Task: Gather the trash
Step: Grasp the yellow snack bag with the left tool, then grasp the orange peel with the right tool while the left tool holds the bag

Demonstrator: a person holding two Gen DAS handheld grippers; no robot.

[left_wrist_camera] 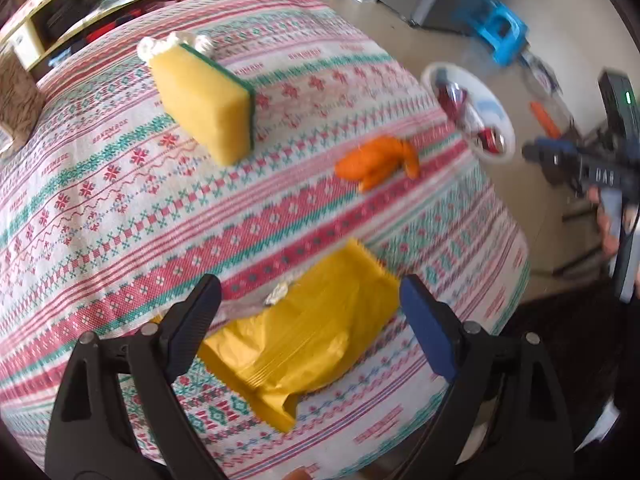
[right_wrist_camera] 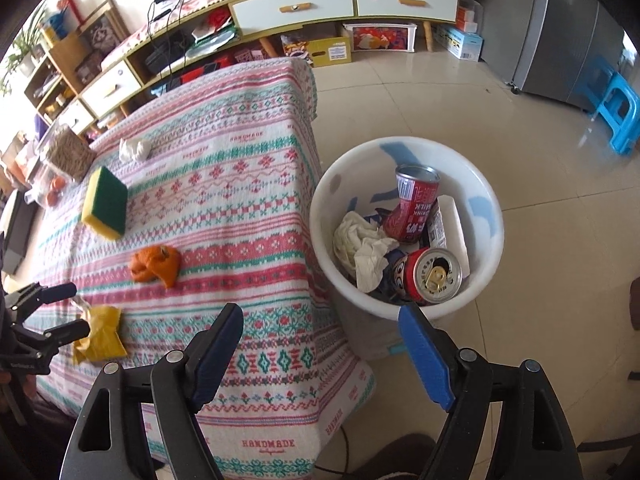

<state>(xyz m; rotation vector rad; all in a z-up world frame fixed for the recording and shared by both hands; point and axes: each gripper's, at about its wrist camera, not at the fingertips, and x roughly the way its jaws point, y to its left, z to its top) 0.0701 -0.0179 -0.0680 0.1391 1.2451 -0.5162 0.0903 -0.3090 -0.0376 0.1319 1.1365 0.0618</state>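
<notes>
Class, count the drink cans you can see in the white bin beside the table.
2. One red can stands tilted near the back of the white bin; another lies at the front, its pull-tab top facing us. More may be hidden under the crumpled paper.

Colours on the patterned cloth and in the bin

The tablecloth carries red, green and white bands; wrapper yellow, peel orange, sponge yellow-green, bin white with blue marks, 2 cans red.

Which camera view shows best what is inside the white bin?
The right wrist view: it looks down into the white bin, showing cans and crumpled paper. The left wrist view shows the bin small, blurred, near the edge, its contents unclear.
</notes>
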